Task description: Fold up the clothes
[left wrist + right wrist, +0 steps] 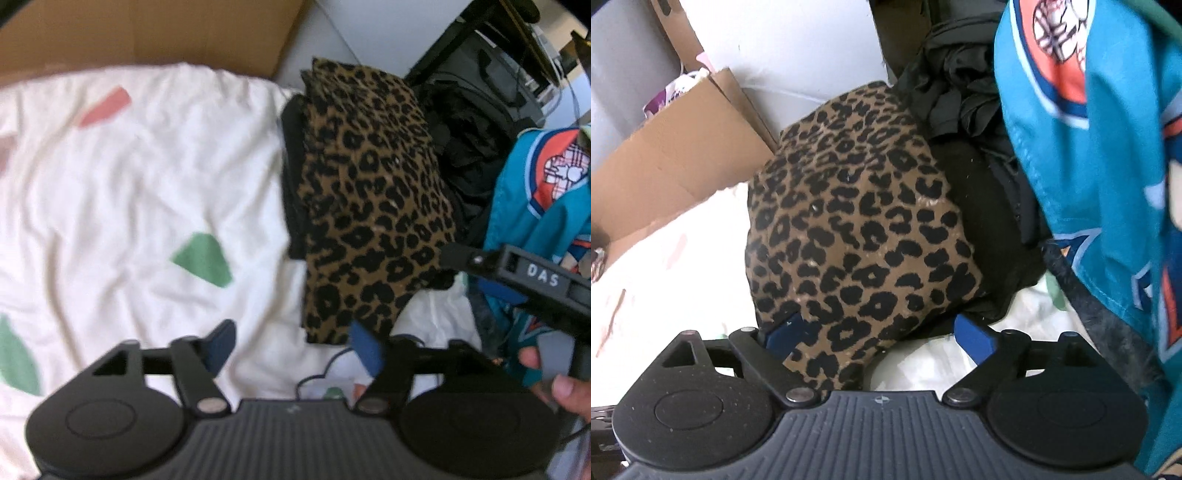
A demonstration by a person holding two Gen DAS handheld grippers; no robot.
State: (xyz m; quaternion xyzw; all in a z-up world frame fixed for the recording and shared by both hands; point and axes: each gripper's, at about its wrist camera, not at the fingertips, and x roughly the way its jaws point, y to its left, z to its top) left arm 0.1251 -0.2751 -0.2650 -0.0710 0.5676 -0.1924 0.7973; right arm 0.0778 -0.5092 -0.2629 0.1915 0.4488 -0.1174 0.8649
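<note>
While the leopard-print garment (857,221) lies folded on the white sheet (129,192), its near edge reaches between my right tongs (879,334), whose blue fingers (973,338) stand spread; I cannot tell whether they touch the cloth. My left tongs (291,341) are spread too, empty, hovering over the sheet with the garment ahead and to their right. Under and beyond the leopard piece sits a pile of black clothing (964,96). A teal printed garment (1089,166) hangs to the right of my right tongs. Cardboard (672,158) lies ahead to their left. A hand (557,384) grips the right tool's handle, seen from the left view.
</note>
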